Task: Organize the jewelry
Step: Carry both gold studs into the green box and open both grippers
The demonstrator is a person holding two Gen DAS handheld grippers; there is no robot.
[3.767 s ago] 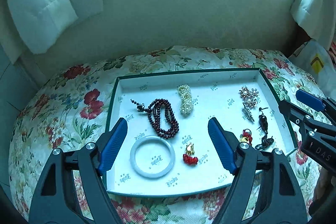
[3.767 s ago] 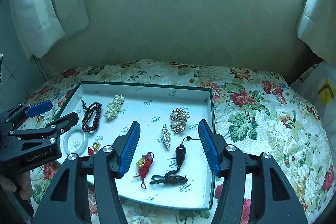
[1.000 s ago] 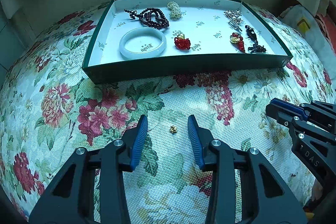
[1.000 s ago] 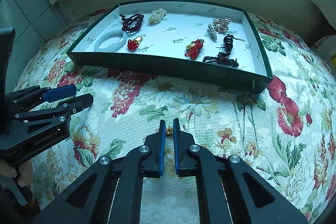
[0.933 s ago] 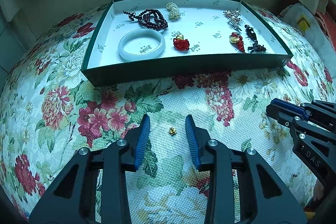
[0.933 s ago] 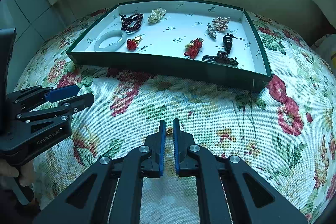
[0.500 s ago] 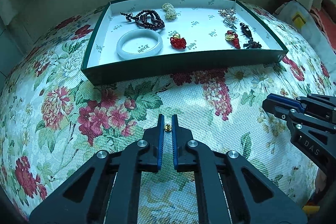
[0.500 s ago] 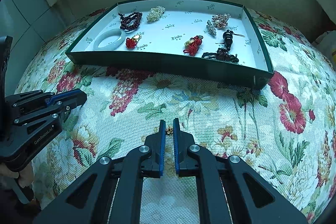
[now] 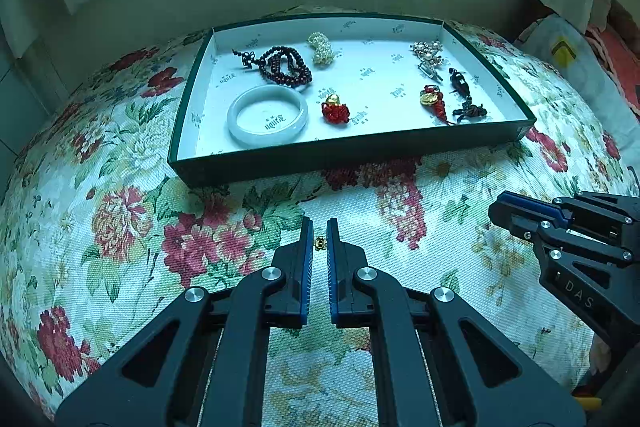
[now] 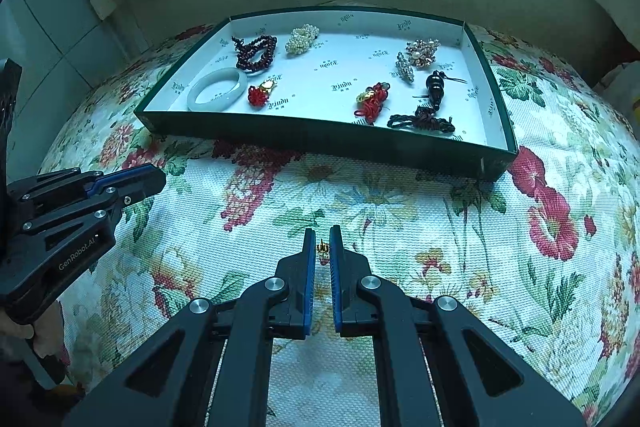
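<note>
My left gripper (image 9: pixel 319 227) is shut on a tiny gold earring piece (image 9: pixel 319 243) just over the floral cloth (image 9: pixel 120 227). In the right wrist view my right gripper (image 10: pixel 322 233) is likewise shut on a small gold stud (image 10: pixel 322 249). Whether either piece is off the cloth I cannot tell. Beyond them stands the green tray (image 9: pixel 348 155) with a white lining. It holds a jade bangle (image 9: pixel 267 115), dark red beads (image 9: pixel 284 65), a pearl cluster (image 9: pixel 321 47), a red knot charm (image 9: pixel 335 111), a brooch (image 9: pixel 428 50) and a dark pendant (image 9: pixel 460 83).
The right gripper's tip (image 9: pixel 500 209) shows at the right edge of the left wrist view. The left one (image 10: pixel 158 181) shows at the left of the right wrist view, with a hand (image 10: pixel 24 331) under it. White curtains and a wall stand behind the tray (image 10: pixel 320 137).
The left gripper's jaws came together around the small gold piece that lay between them. The right gripper kept still, shut on its stud.
</note>
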